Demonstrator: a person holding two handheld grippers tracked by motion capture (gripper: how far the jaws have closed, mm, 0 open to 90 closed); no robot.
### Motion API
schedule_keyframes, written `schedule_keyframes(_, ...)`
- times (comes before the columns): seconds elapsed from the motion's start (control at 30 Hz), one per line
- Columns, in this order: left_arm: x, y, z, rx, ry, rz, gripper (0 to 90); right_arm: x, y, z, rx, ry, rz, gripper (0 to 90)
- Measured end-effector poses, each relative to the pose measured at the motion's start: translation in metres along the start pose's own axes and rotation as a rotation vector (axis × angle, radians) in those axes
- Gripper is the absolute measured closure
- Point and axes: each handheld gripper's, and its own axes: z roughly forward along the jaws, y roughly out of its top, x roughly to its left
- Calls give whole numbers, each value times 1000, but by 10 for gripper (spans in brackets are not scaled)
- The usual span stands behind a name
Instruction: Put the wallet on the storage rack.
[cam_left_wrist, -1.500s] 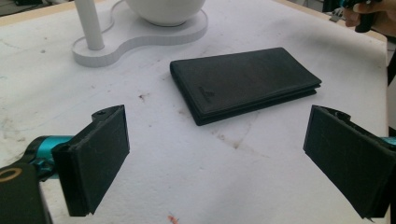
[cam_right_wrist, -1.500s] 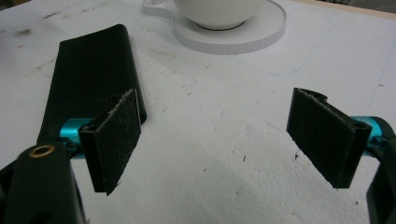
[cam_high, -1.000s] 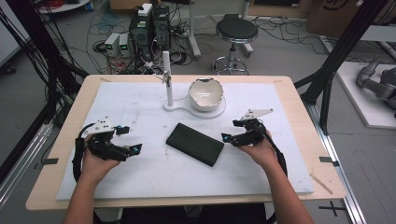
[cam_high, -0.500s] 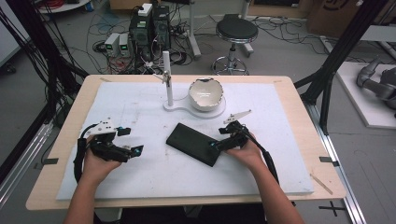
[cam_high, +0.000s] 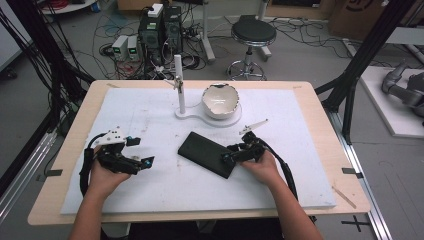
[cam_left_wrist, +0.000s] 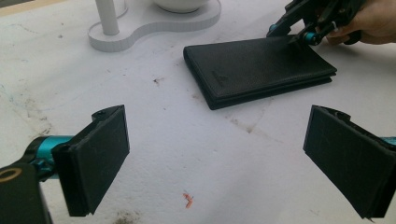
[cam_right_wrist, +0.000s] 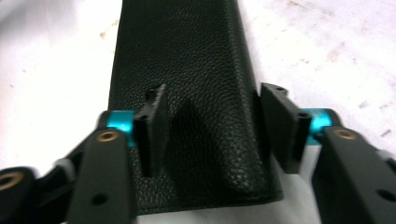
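At the left of the desk (cam_high: 65, 200), the left gripper (cam_high: 134, 161) is held just above the white mat (cam_high: 150, 115), its fingers (cam_left_wrist: 95, 158) spread wide with nothing between them. Near the middle, a black leather wallet (cam_high: 207, 153) is seen lying flat and closed on the mat, in front of a white stand (cam_high: 192, 112) carrying a white bowl (cam_high: 220, 101). At the wallet's right end, the right gripper (cam_high: 231, 156) is set down over it; its fingers (cam_right_wrist: 154, 123) have just been closing, one placed on the cover and one at the edge.
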Motion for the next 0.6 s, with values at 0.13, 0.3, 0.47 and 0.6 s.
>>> schedule_keyframes(0.13, 0, 0, 0, 4, 4, 0, 69, -6, -1, -3, -19, 26, 29, 655)
schedule_keyframes(0.3, 0, -1, 1, 10, 1, 1, 69, -4, 0, -8, -31, 13, 30, 799)
schedule_keyframes(0.47, 0, -1, 2, 10, -5, -2, 69, 2, 1, -10, -37, -15, -16, 821)
schedule_keyframes(0.6, 1, -1, 2, 5, -14, -2, 70, 6, 2, -16, -65, -8, -39, 831)
